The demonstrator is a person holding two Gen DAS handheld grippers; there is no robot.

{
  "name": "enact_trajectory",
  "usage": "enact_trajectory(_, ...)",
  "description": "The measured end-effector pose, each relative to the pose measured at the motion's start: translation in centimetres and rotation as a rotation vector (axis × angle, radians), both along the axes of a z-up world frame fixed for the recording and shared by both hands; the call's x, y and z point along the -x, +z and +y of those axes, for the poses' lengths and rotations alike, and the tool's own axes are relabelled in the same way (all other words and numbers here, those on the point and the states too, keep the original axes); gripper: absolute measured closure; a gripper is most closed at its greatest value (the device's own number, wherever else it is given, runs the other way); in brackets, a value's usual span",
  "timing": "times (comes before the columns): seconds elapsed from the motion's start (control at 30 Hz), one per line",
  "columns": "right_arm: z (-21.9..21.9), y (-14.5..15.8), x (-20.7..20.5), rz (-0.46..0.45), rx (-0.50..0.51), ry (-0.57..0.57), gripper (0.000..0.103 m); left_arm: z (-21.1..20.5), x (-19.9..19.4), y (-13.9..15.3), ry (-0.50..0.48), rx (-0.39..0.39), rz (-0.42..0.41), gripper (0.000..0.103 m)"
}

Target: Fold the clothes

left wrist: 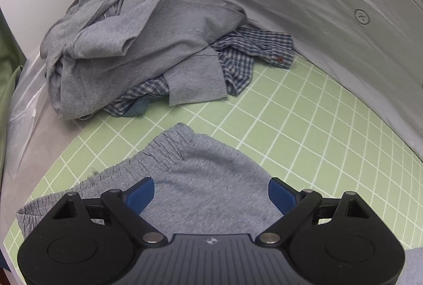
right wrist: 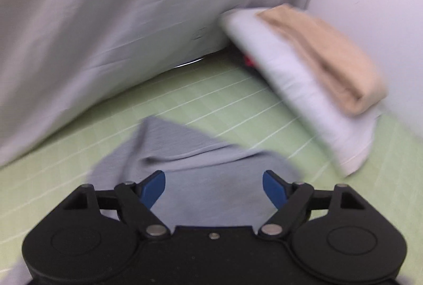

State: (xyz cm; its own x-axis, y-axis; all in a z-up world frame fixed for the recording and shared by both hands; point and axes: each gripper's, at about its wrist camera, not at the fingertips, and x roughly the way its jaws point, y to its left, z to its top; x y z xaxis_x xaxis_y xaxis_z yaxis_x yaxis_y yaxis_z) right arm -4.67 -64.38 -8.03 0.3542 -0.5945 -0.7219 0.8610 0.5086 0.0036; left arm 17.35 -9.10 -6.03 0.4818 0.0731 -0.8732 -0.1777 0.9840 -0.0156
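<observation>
Grey shorts (left wrist: 201,179) are lying rumpled on the green grid mat (left wrist: 317,126), and both tongs, left gripper (left wrist: 211,195) and right gripper (right wrist: 214,188), are hovering over them spread wide, gripping nothing. Risky: pinching one layer could be dragging the bunched waistband (left wrist: 148,155) askew, toward that unfolded pile (left wrist: 137,46).
</observation>
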Motion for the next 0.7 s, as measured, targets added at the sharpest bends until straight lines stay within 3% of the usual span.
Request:
enact_trajectory(0.17,3.7,-1.8,-3.8,-0.076,-0.144,0.109,0.02,0.0,-1.7,-2.0,0.005,0.02,0.026,0.01)
enact_trajectory(0.27,4.9,-2.9,-5.6,-0.055,-0.17,0.138,0.023,-0.1,-3.0,-3.3,0.023,0.033,0.046,0.01)
enact_trajectory(0.5,6.0,-3.9,-7.1,-0.056,-0.237,0.196,0.046,0.2,-5.7,-5.0,0.071,0.061,0.065,0.01)
enact_trajectory(0.7,6.3,-4.5,-7.8,-0.031,-0.276,0.183,0.047,-0.1,-7.2,-6.1,0.123,0.018,0.107,0.01)
